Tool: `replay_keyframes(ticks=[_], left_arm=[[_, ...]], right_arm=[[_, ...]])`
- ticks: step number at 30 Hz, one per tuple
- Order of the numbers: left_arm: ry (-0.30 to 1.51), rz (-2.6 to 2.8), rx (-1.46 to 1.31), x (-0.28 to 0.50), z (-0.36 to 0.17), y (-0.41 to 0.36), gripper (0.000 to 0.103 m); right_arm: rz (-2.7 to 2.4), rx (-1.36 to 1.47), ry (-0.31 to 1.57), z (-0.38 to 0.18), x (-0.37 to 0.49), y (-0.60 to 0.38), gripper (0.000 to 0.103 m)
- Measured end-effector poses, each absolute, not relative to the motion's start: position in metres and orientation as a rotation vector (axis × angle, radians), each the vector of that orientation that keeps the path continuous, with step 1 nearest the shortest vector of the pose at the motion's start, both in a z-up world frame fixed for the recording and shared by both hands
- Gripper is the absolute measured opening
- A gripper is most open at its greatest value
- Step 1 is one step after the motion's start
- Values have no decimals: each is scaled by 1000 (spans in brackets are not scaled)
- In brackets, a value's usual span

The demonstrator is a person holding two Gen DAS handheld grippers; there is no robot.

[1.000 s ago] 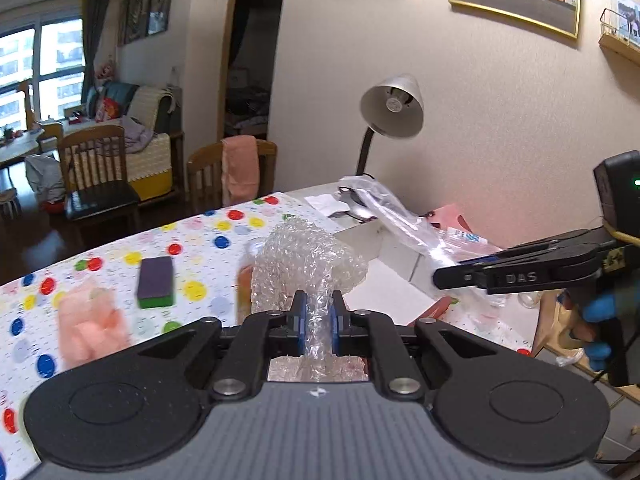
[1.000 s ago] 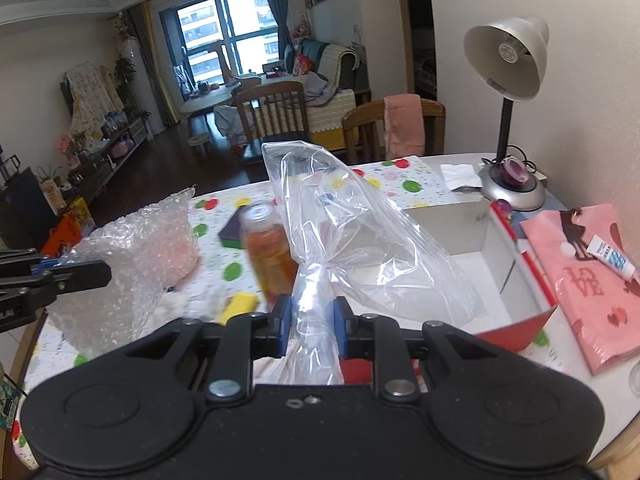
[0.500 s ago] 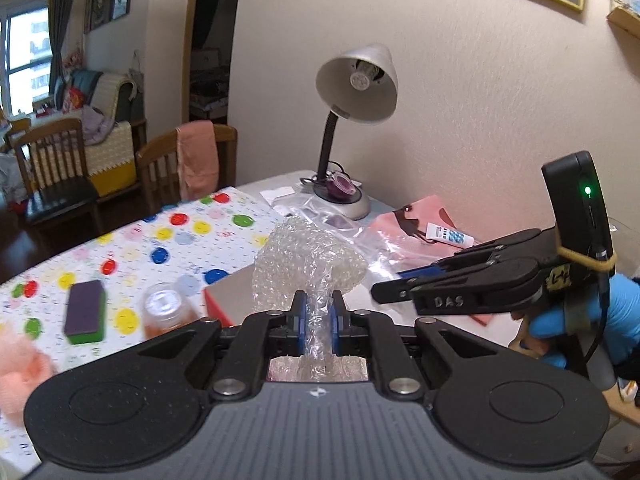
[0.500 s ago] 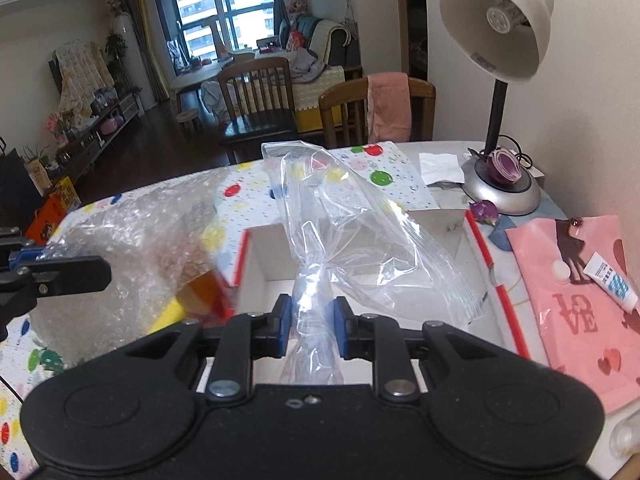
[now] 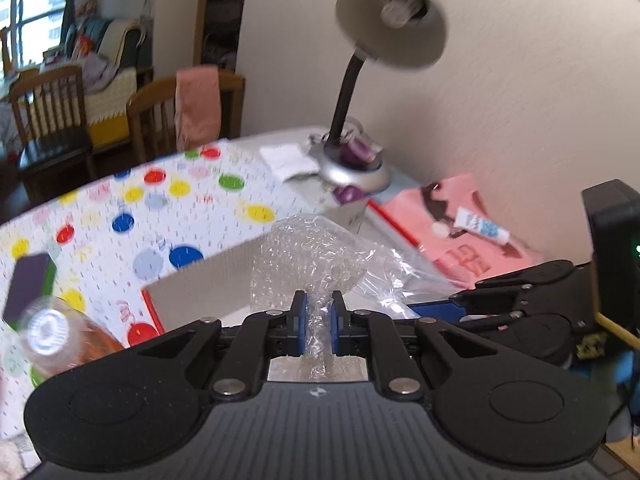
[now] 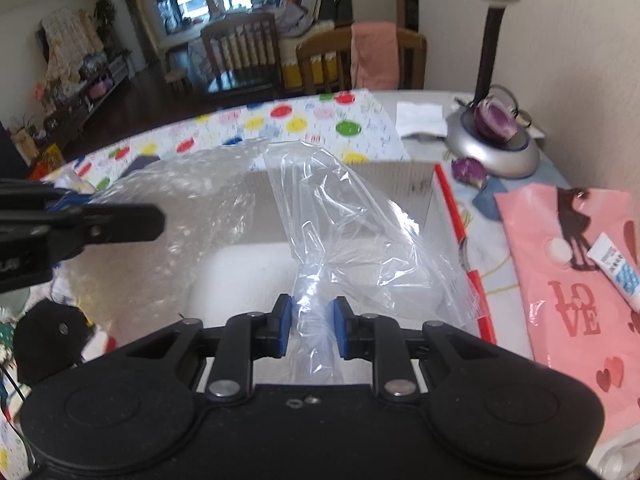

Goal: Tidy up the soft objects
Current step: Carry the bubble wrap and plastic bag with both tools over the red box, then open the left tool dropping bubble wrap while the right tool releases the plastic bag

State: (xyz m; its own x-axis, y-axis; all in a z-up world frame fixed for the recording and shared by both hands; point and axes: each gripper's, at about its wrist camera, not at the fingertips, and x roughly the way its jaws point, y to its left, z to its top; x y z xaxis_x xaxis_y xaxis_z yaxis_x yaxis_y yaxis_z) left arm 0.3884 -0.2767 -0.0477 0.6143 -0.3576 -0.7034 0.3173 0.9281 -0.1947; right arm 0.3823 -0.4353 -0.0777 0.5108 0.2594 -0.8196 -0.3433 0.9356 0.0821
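Note:
My left gripper is shut on a crumpled wad of bubble wrap, held above the open white cardboard box with red edges. My right gripper is shut on a clear plastic bag, which hangs over the inside of the same box. In the right wrist view the left gripper comes in from the left with the bubble wrap spreading beside the bag. In the left wrist view the right gripper shows at the right, held by a blue-gloved hand.
A desk lamp stands behind the box by the wall. A pink gift bag with a small tube lies right of the box. An orange-filled bottle and a purple-and-green sponge sit on the dotted tablecloth at the left.
Both grippers have moved toward the wall and down, from over the dotted cloth to over the box, still shut on the bubble wrap and the bag. The lamp looms closer.

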Motion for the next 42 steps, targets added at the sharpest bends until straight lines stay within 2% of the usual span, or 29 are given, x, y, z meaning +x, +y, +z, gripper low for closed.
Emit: replay_keyframes(ticks=[14, 29, 32, 33, 35, 37, 40, 42], left_arm=[[1072, -314, -6, 436, -131, -296, 11], [1172, -338, 59, 438, -149, -308, 12], [1175, -336, 62, 437, -149, -308, 12], [1175, -335, 64, 436, -149, -308, 12], [1183, -339, 58, 435, -149, -308, 12], [1181, -345, 51, 434, -148, -309, 12], [1170, -349, 55, 431, -145, -309, 22], [1161, -340, 58, 430, -144, -309, 41]], right_arm=[[400, -227, 1110, -134, 415, -432, 22], [441, -225, 1163, -144, 420, -427, 28], [444, -207, 1162, -142, 420, -430, 33], [446, -201, 1159, -141, 420, -431, 42], [459, -192, 1140, -138, 417, -432, 54], [463, -192, 1127, -135, 414, -433, 55], [464, -177, 1121, -131, 411, -435, 55], [462, -178, 1115, -128, 409, -436, 56]])
